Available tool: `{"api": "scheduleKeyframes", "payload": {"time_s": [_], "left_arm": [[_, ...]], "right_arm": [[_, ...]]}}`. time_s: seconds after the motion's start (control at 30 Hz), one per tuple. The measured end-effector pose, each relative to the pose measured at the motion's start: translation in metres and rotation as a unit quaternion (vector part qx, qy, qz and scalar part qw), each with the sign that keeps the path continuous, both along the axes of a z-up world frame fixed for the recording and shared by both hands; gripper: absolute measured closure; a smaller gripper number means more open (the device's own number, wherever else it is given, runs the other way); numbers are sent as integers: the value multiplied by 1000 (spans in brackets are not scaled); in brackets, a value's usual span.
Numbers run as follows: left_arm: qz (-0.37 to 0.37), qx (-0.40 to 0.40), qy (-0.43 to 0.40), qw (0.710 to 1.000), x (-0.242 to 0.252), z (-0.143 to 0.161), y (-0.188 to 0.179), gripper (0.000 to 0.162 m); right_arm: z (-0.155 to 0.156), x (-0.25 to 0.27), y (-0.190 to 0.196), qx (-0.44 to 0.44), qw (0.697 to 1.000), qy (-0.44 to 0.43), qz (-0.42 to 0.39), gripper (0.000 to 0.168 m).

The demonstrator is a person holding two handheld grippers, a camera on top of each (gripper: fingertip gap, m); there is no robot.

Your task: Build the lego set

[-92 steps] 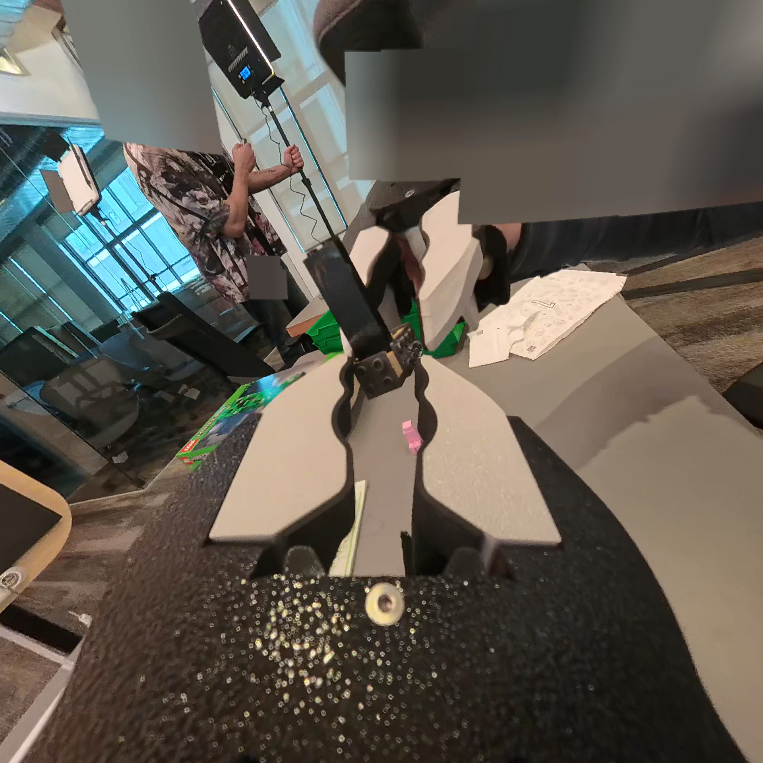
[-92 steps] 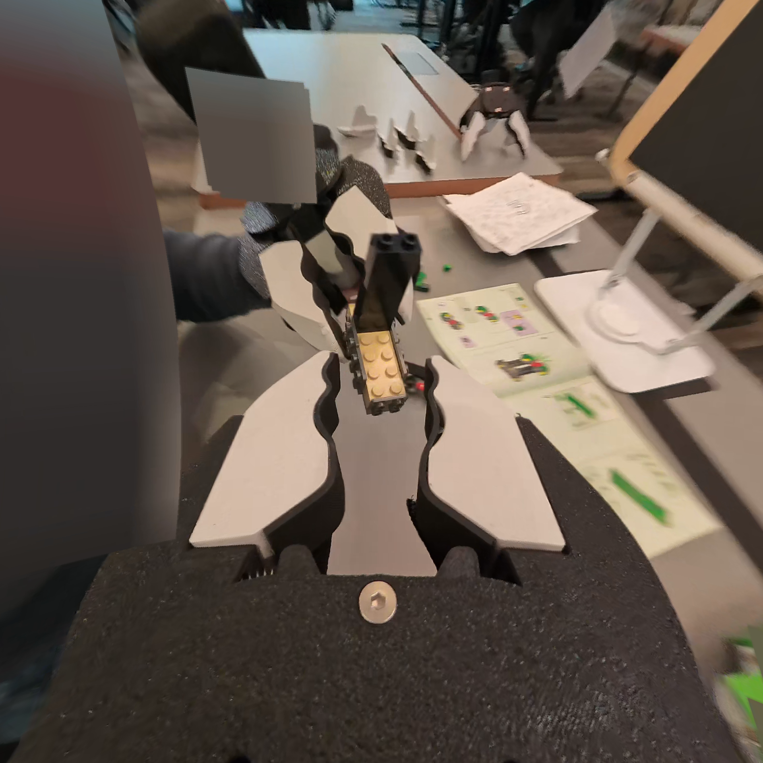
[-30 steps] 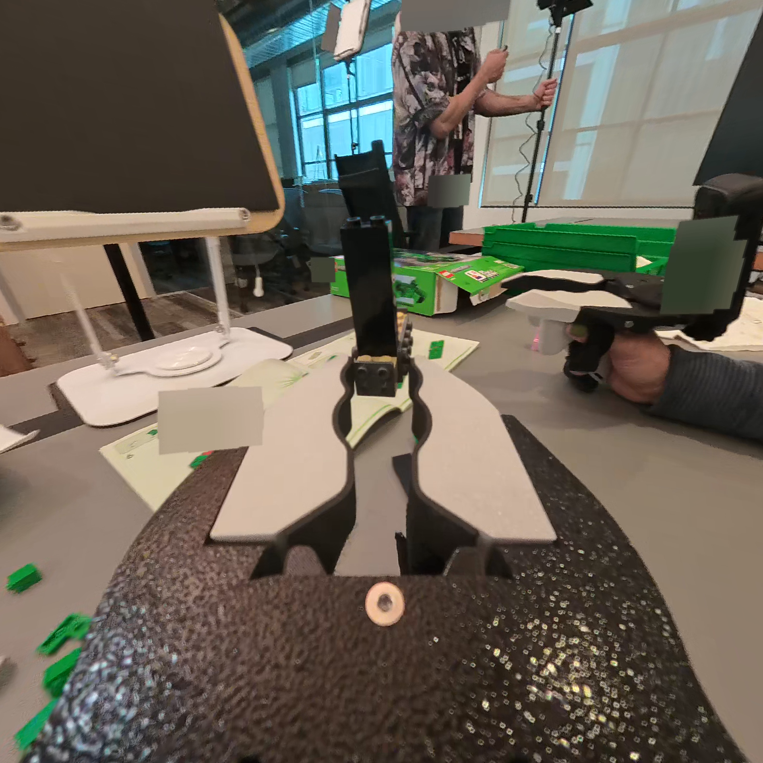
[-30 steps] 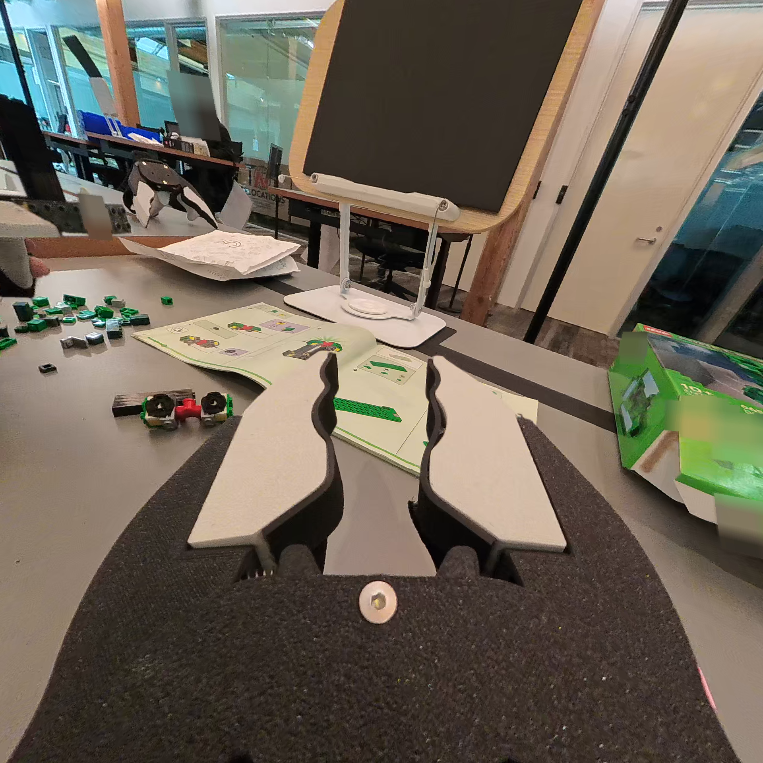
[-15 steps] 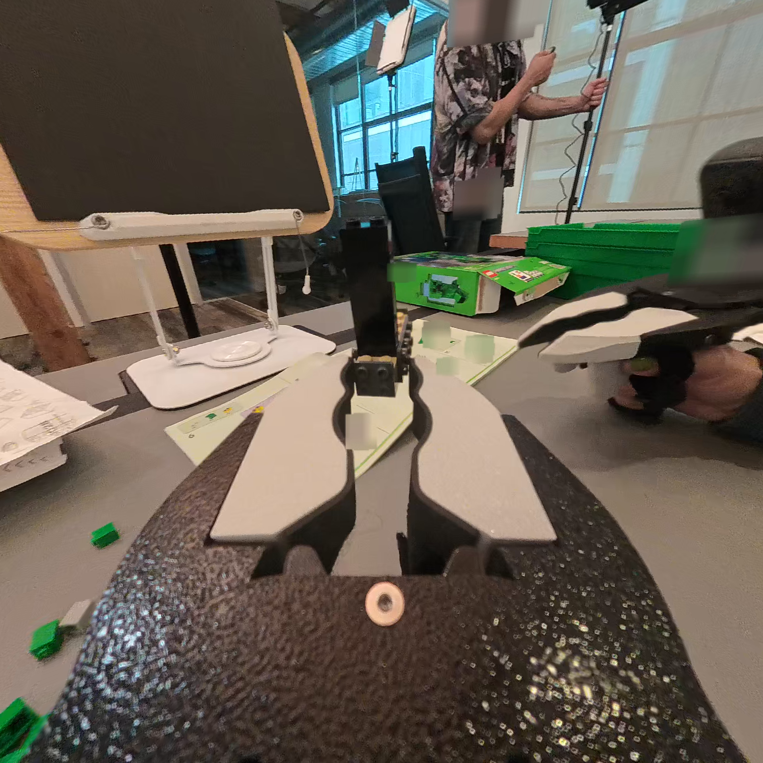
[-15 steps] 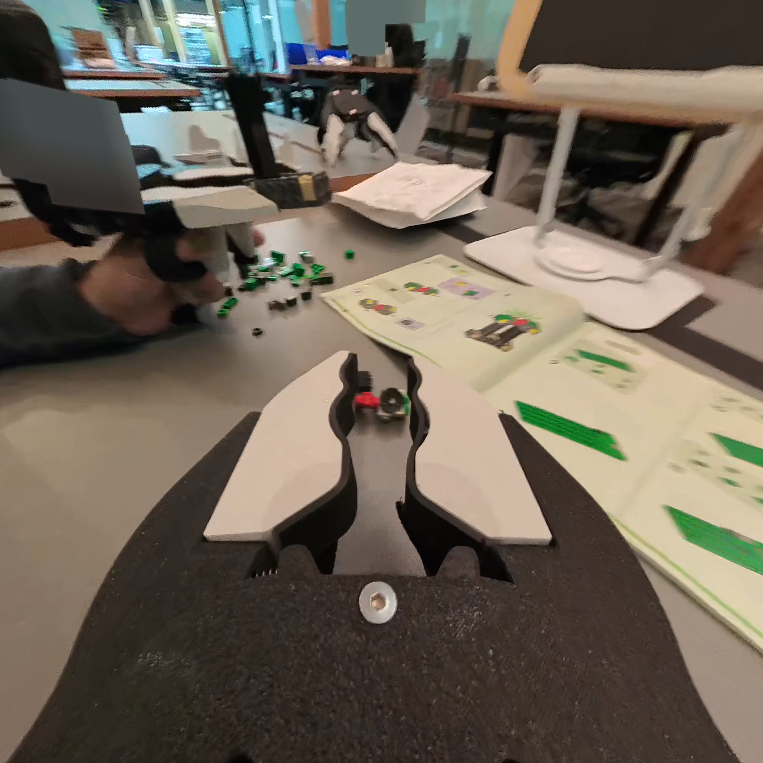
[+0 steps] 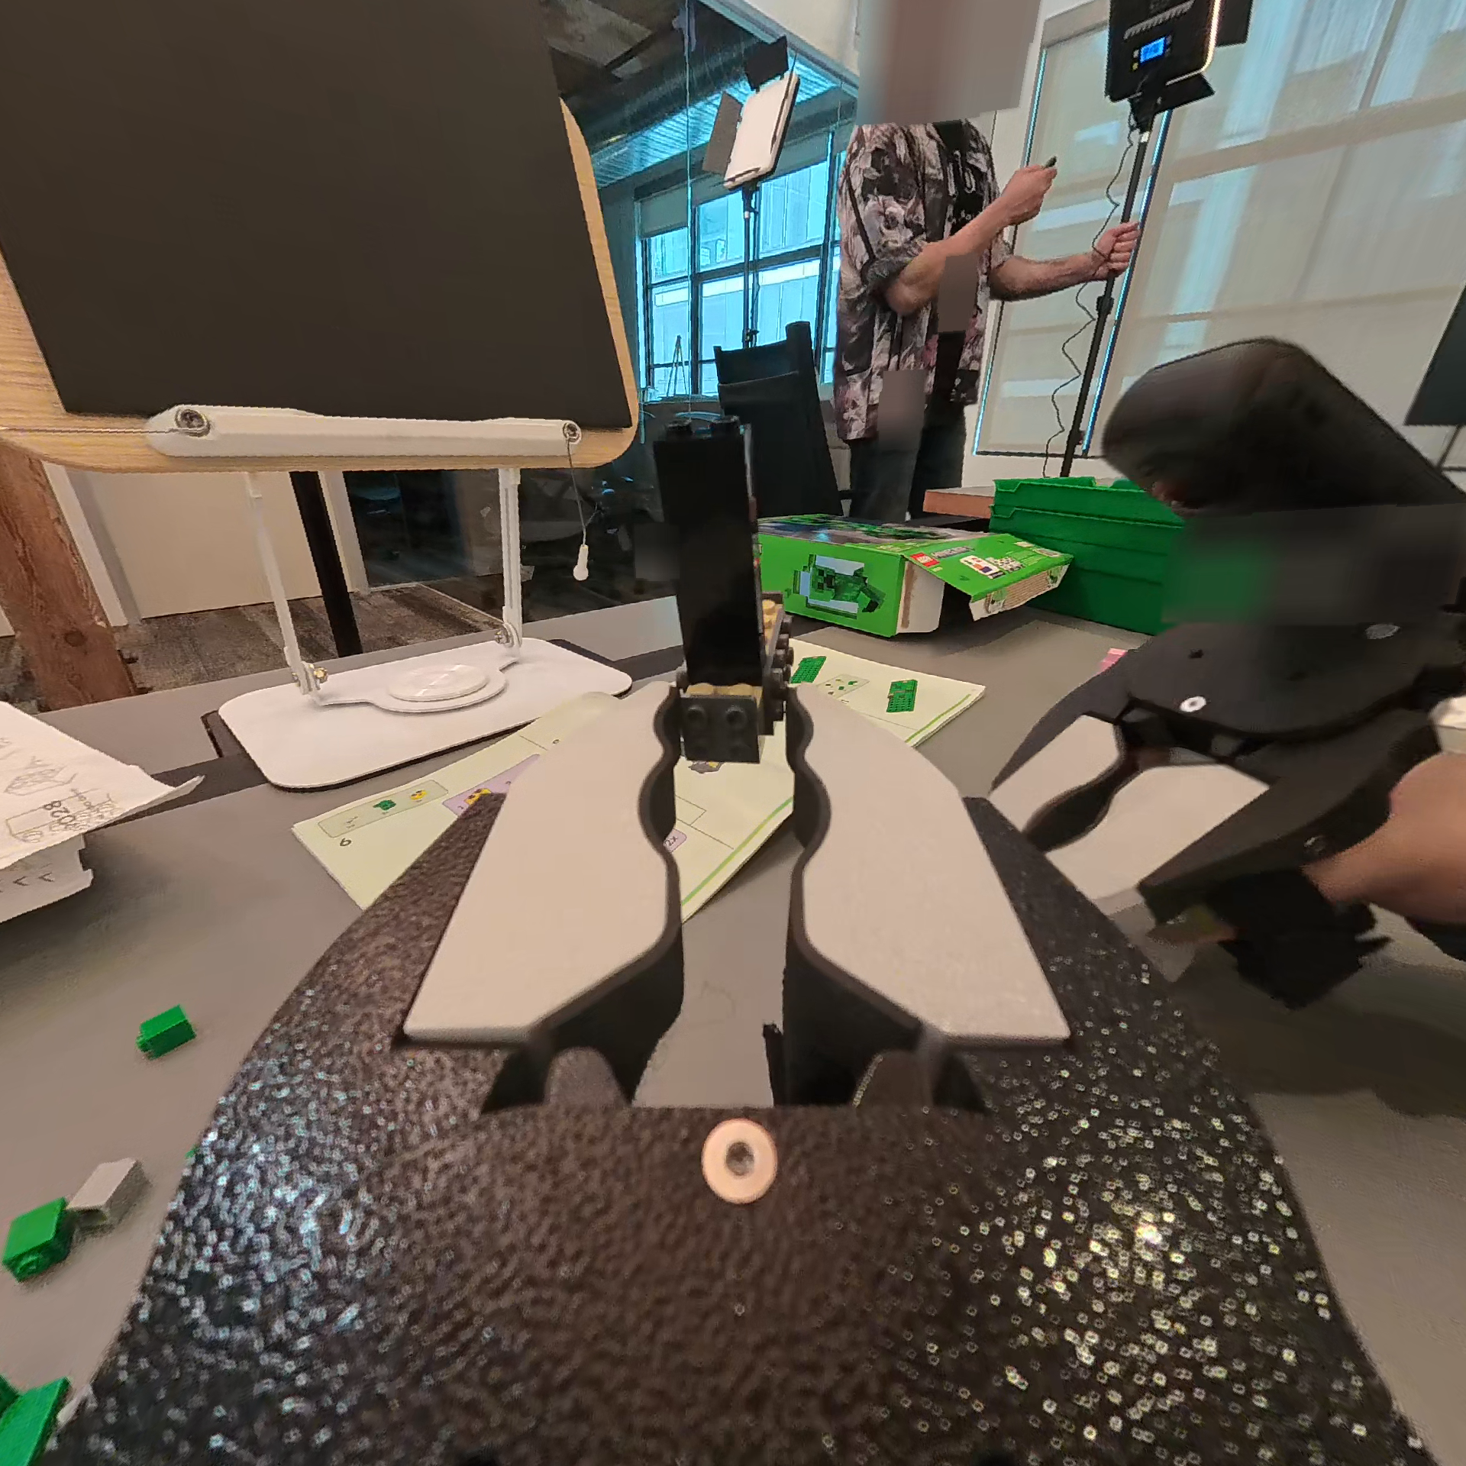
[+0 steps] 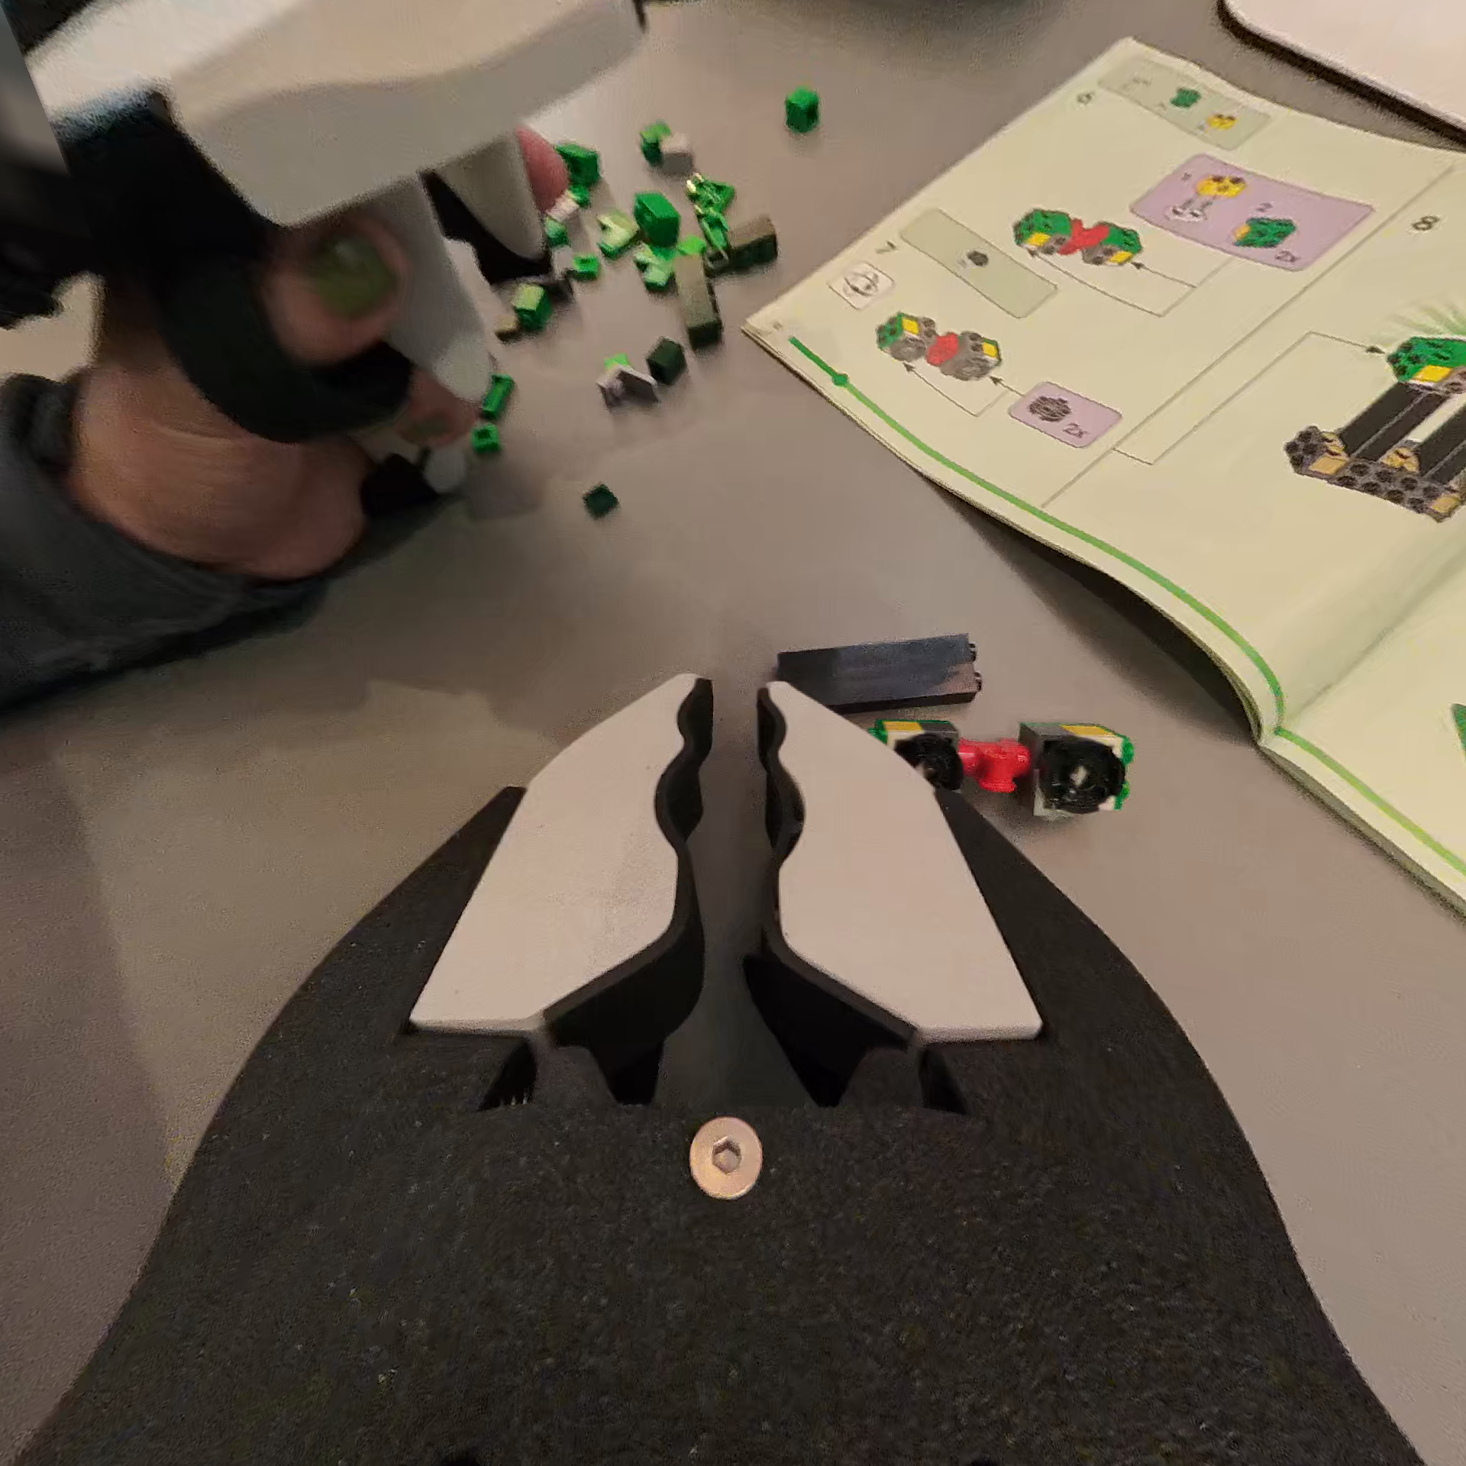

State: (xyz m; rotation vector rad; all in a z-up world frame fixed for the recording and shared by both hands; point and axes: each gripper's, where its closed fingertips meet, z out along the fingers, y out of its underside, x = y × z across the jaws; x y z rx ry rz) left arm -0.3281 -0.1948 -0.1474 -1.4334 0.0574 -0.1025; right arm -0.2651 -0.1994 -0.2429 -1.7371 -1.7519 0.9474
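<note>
My left gripper (image 7: 728, 718) is shut on a black lego assembly (image 7: 714, 603), a tall black pillar on a black and tan base, held upright above the table. My right gripper (image 8: 734, 692) points down at the grey table, its jaws a narrow gap apart with nothing between them. It also shows blurred in the left wrist view (image 7: 1095, 777). Just right of its tips lie a long black brick (image 8: 876, 681) and a small axle piece (image 8: 1003, 765) with a red middle and two green-grey ends. The open instruction booklet (image 8: 1190, 357) lies to the right.
A pile of small green and dark pieces (image 8: 658, 238) lies near the hand on the left gripper (image 8: 222, 444). A board on a white stand (image 7: 412, 714), a green box (image 7: 896, 575), green bins (image 7: 1087, 539), papers (image 7: 47, 793) and a standing person (image 7: 912, 278) lie beyond. The gap from one gripper's tips to the other's is roughly 11 cm. To reach the small axle piece (image 8: 1003, 765) in a straight line is about 5 cm for my right fingers, about 12 cm for my left.
My right gripper has tipped down toward the table and its jaws have narrowed; the axle piece now lies right of its tips. My left gripper still holds the black assembly and has turned slightly.
</note>
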Motion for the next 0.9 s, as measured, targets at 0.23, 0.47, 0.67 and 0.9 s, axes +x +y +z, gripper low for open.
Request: {"api": "scheduleKeyframes", "payload": {"time_s": [0.23,0.47,0.67,0.9], "left_arm": [[1,1,-6,1000,-2,0,0,137],[0,-1,1,1000,0,-1,1,137],[2,1,3,1000,-1,0,0,138],[10,7,4,1000,-5,3,-2,138]], "right_arm": [[-16,7,26,12,998,-48,-50,149],[-12,10,33,-20,996,-47,-67,147],[-2,-6,8,76,996,-42,-15,141],[-10,-32,13,102,993,-66,5,161]]}}
